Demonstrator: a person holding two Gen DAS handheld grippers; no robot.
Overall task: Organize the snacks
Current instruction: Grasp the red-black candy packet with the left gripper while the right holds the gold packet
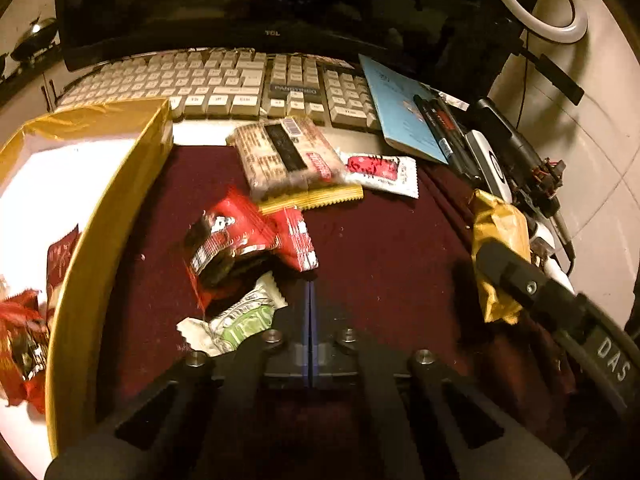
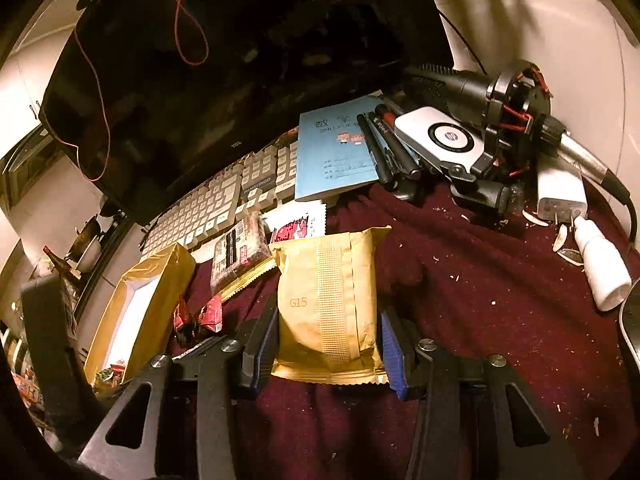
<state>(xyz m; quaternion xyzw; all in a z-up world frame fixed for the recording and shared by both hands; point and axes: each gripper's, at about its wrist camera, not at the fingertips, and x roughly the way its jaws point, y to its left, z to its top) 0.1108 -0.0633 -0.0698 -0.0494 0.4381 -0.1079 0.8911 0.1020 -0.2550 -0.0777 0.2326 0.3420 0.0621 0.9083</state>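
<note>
In the left wrist view my left gripper (image 1: 310, 292) is shut, blue pads pressed together over the dark red cloth. Its tips sit at the corner of a red snack packet (image 1: 248, 236); whether they pinch it I cannot tell. A green-and-white wrapper (image 1: 240, 320) lies just to their left. A gold-walled box (image 1: 100, 208) with a white inside holds red snacks at the left. My right gripper (image 2: 326, 344) is shut on a gold packet (image 2: 326, 304), one pad against each side. The same gripper (image 1: 516, 276) and packet (image 1: 496, 240) show at the right of the left wrist view.
A clear pack of bars (image 1: 284, 152), a white-and-red sachet (image 1: 380, 170) and a gold wrapper (image 1: 320, 198) lie farther back. Behind them stand a keyboard (image 1: 224, 84) and a dark monitor (image 1: 200, 8). A blue notebook (image 2: 336, 152), pens, a microphone and a white bottle (image 2: 604, 276) crowd the right.
</note>
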